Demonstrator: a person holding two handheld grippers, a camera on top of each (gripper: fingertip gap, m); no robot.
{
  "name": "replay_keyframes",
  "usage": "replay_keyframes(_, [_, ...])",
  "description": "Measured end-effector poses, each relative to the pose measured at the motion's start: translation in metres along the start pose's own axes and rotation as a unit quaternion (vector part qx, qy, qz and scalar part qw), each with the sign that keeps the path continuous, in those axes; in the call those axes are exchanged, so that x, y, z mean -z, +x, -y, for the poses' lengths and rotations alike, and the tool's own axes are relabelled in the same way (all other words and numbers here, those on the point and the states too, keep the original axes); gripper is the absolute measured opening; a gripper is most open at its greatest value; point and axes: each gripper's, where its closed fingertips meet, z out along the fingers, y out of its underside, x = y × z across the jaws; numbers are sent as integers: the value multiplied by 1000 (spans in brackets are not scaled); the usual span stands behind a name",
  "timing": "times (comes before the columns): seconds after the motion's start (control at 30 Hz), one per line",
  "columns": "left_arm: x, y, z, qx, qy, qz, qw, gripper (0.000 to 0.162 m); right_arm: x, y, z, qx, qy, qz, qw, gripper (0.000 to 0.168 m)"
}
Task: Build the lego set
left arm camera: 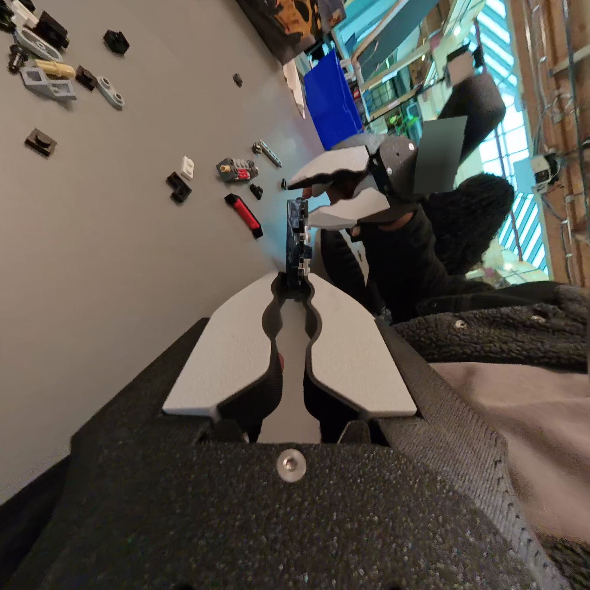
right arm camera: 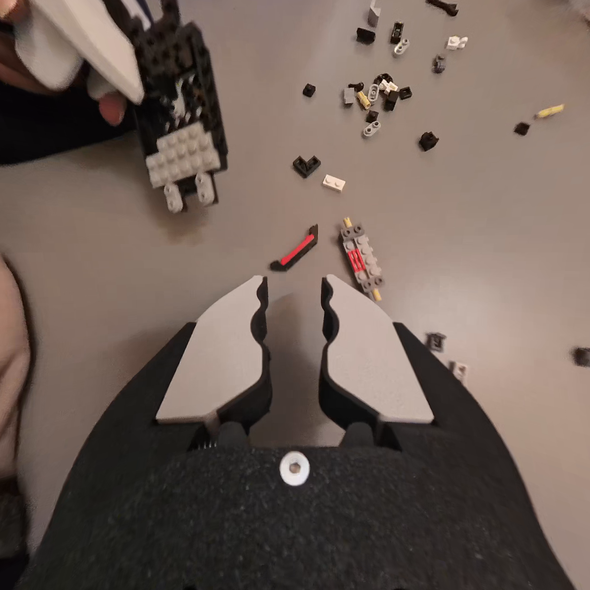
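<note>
My left gripper (left arm camera: 293,277) is shut on a partly built lego model (left arm camera: 297,236), black and dark blue with light grey plates, held edge-on above the grey table (left arm camera: 111,239). In the right wrist view the model (right arm camera: 185,143) hangs at the upper left from the left gripper (right arm camera: 140,95), studs facing the camera. My right gripper (right arm camera: 293,281) is open and empty above the table, just short of a black and red curved piece (right arm camera: 295,249). In the left wrist view the right gripper (left arm camera: 301,202) hovers open beside the model's far end.
A grey sub-assembly with red parts and tan pins (right arm camera: 360,258) lies right of the curved piece. A white plate (right arm camera: 333,183), a black corner piece (right arm camera: 306,164) and a cluster of small black and grey parts (right arm camera: 376,95) lie farther off. A person sits behind the table (left arm camera: 415,255). My right fingertips sit around 12 centimetres from my left ones.
</note>
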Motion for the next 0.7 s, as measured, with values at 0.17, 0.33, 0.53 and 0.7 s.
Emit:
replay_keyframes(0.17, [-2, -6, -10, -25, -62, 3, 998, 10, -32, -5, -4, -57, -26, 12, 998, 30])
replay_keyframes(0.33, [-6, -10, -16, -41, -116, -1, 992, 10, -44, -6, -6, -77, -46, 10, 996, 28])
replay_keyframes(0.53, [-14, -8, -28, -67, -193, -12, 979, 10, -44, -5, -10, -44, -68, 22, 996, 7])
replay_keyframes(0.7, [-23, -5, -46, -97, -277, -27, 955, 10, -28, -17, -5, -42, -27, 88, 995, 7])
